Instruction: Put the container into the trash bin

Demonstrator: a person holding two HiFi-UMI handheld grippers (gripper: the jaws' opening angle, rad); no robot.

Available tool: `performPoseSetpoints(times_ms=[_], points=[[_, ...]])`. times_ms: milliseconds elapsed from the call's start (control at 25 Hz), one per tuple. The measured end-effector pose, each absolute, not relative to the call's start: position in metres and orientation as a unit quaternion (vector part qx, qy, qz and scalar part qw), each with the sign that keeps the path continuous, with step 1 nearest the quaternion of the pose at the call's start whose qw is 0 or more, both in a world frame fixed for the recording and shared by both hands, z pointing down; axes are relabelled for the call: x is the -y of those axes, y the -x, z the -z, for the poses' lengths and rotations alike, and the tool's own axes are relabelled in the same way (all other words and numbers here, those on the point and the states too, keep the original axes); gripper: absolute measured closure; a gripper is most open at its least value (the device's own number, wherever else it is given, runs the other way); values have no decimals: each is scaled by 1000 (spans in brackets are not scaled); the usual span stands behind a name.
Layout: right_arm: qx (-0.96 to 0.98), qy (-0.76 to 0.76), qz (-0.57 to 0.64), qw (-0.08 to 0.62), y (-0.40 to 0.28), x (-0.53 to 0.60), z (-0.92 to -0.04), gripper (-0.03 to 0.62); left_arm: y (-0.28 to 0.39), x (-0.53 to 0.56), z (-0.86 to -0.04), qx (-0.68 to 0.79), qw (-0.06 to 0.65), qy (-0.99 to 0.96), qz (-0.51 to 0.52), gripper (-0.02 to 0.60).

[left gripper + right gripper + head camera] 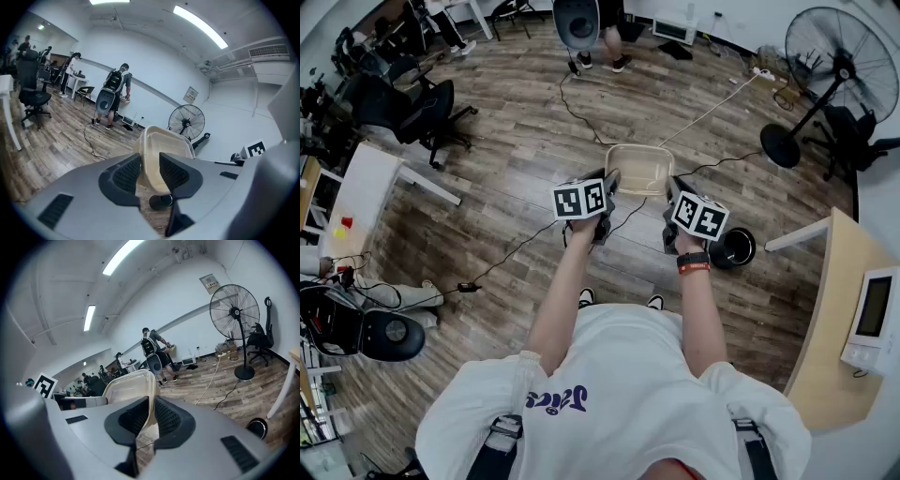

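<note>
A beige plastic container [639, 169] hangs in the air over the wooden floor, held from both sides. My left gripper [607, 183] is shut on its left rim, and my right gripper [673, 187] is shut on its right rim. In the left gripper view the container [166, 145] wall sits pinched between the left gripper [150, 171] pads. The right gripper [151, 416] clamps the thin edge of the container [126, 387] in the right gripper view. A small round black trash bin [736, 247] stands on the floor, to the right of and nearer than the container.
A tall floor fan [830, 56] stands at the back right. A wooden desk [834, 319] is at the right, a white table [356, 192] and office chairs [412, 103] at the left. Cables [581, 117] run across the floor, and a person [605, 37] stands far ahead.
</note>
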State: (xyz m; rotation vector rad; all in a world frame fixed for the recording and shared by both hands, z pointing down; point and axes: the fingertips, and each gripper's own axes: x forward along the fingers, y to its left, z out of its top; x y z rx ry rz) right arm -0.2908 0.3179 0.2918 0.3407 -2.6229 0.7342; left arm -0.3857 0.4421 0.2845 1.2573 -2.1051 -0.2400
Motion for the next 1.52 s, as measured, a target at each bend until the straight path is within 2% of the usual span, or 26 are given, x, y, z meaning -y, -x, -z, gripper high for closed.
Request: performPoseSetpoints(times_ms=[360,560,1000,1280,1520], points=[[935,-109,-280,189,240,-264,-292,542,331,-383,-284,800,337,-489,89,439],[927,-137,-288,196,188,-223,-296,542,290,-339,-281,789,342,-504,73,439],[882,-256,-357,172,64,-143,-317,542,192,-230,-296,713,375,-592,-10,439],[851,-339,-375,145,-19,-88,-362,542,123,-149,-344,646,383,-659,-41,439],[815,-419,-380,127,-60,-51,-354,541,90,-86,-344,575,394,-715,-55,439]])
